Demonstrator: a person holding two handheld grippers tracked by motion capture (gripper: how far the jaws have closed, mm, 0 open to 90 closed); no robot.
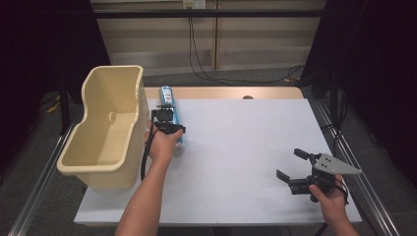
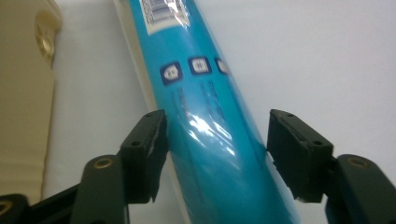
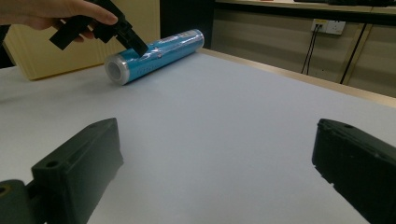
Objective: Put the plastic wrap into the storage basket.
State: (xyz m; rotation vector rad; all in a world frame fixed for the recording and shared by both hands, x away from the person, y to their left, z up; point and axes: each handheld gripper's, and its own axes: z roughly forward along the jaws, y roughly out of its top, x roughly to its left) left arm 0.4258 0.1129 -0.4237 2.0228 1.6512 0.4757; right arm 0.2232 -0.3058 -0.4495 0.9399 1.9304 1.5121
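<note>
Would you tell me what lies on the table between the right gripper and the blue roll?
Nothing: the right gripper view shows bare white table from the right gripper to the blue cylindrical plastic-wrapped roll.

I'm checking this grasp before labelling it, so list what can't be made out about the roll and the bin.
- Roll: both ends cut off by the frame in the left gripper view; its label print is too blurred to read.
- Roll's middle, high view: covered by the left gripper and the hand.
- Jaw contact: the left gripper view shows the jaws flanking the roll, but not clearly touching.
- Bin: its far outer side is hidden by its own walls in the high view.
</note>
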